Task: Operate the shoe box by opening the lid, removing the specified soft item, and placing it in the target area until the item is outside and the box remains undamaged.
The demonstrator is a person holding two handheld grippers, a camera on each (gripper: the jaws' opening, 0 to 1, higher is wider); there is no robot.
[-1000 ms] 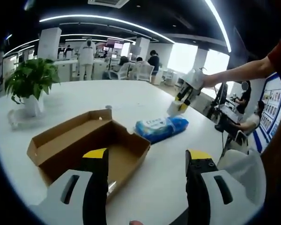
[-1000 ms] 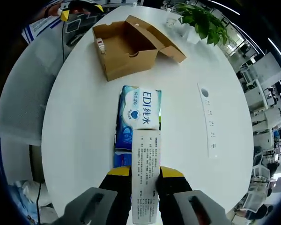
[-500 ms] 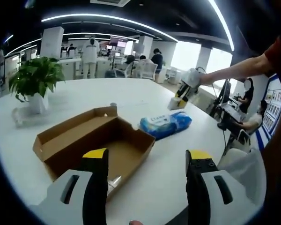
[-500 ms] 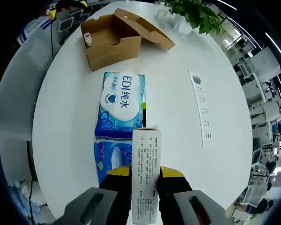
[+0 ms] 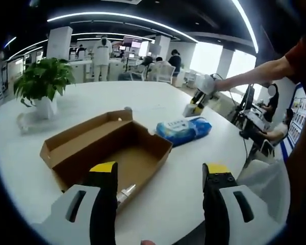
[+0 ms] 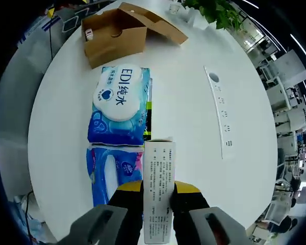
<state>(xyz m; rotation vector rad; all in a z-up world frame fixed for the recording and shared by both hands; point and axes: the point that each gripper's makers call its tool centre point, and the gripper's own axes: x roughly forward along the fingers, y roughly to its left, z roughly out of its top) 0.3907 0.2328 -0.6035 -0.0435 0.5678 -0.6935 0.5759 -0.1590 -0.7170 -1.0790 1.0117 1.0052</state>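
The right gripper (image 6: 158,196) pinches a narrow white printed carton (image 6: 158,173) between its jaws, held above the white table (image 6: 194,127). Just ahead of and below its tips lies the blue wet-wipes pack (image 6: 117,104), outside the box, with a second blue pack (image 6: 109,171) beside it nearer the gripper. Farther ahead stands the open cardboard shoe box (image 6: 115,35), lid flap folded back. The left gripper (image 5: 158,176) hovers with jaws spread and nothing between them, the shoe box (image 5: 104,150) just ahead to its left, the wipes pack (image 5: 183,128) beyond.
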